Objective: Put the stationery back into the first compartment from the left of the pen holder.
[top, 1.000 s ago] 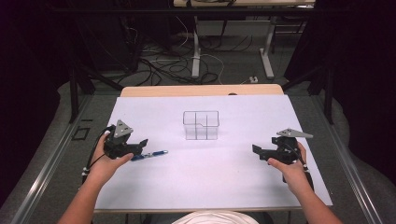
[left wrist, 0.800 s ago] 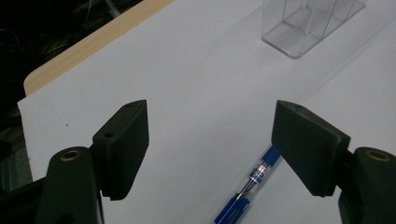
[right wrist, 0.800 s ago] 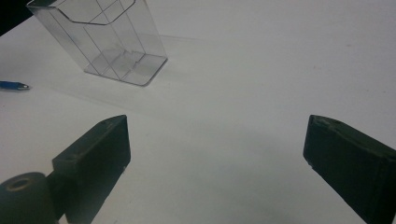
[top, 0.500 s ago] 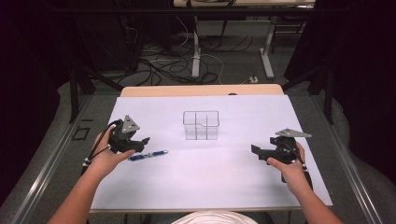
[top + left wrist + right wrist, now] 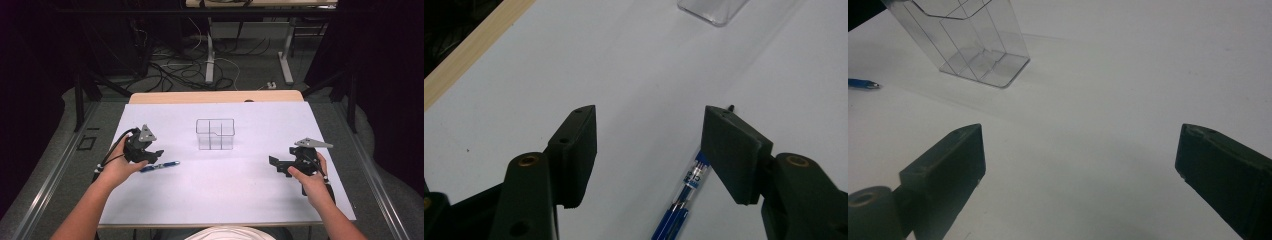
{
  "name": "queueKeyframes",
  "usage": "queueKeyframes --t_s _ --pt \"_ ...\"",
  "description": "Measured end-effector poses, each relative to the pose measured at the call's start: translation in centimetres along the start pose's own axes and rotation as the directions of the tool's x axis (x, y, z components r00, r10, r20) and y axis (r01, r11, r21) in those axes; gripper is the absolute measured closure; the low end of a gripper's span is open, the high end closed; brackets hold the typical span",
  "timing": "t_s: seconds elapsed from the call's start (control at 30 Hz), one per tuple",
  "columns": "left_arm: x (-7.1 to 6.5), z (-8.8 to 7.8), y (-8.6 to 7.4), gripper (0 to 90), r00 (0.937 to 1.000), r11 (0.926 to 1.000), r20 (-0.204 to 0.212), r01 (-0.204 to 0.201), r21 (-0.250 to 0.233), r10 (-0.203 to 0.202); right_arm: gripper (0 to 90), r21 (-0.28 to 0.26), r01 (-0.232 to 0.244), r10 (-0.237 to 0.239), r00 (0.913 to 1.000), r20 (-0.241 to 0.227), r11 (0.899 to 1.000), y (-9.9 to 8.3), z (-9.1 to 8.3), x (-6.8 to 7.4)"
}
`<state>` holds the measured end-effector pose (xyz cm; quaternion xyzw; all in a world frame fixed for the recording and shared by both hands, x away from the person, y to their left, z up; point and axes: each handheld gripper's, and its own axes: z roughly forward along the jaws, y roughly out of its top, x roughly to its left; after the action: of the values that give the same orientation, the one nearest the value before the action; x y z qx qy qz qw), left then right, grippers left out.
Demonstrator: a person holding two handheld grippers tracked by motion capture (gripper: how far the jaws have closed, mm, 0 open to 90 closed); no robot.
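Left gripper view: left tool (image 5: 649, 145) jaws closing, half-wide around blue pen (image 5: 684, 192) near surface (image 5: 240, 200) left edge, not gripping yet; right tool (image 5: 278, 166) wide, idle.

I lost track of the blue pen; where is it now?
In the high view the pen lies flat on the white table, left of centre, under the left gripper, with the clear box beyond to its right.

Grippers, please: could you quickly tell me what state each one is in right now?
Left gripper: open, jaws just closing around the blue pen, not yet gripping it.
Right gripper: open wide, holding nothing.
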<state>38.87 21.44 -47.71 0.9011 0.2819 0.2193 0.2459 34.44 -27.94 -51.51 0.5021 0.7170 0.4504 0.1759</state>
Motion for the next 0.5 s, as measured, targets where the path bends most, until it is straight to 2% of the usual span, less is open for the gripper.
queueKeyframes --t_s 0.03,0.2,0.3,0.33,0.47,0.5 --pt "0.0 0.1 0.1 40.0 0.9998 0.9998 -0.001 -0.020 0.006 0.020 5.5 -0.004 0.008 -0.008 1.0000 0.004 1.000 0.0 0.0 -0.1" --pt "-0.2 0.6 0.2 40.5 0.9975 0.9970 0.024 -0.068 0.038 0.067 5.5 -0.003 0.007 -0.007 0.9999 0.011 1.000 0.0 -0.2 -0.1" --pt "-0.5 0.9 0.2 40.4 0.9936 0.9908 0.020 -0.113 0.075 0.111 5.5 -0.008 0.010 -0.010 0.9999 0.013 1.000 0.0 -0.3 0.1" --pt "-0.5 1.0 0.3 40.3 0.9925 0.9881 0.026 -0.122 0.094 0.120 5.5 -0.009 0.012 -0.012 0.9998 0.016 1.000 0.0 -0.4 0.1" --pt "-0.7 1.4 0.3 40.9 0.9898 0.9838 0.024 -0.142 0.110 0.140 5.5 -0.011 0.010 -0.010 0.9997 0.022 1.000 -0.1 -0.7 0.0" --pt "-0.7 1.4 0.3 41.6 0.9886 0.9821 0.036 -0.149 0.115 0.146 5.5 -0.010 0.006 -0.006 0.9996 0.026 1.000 -0.1 -0.8 0.0"
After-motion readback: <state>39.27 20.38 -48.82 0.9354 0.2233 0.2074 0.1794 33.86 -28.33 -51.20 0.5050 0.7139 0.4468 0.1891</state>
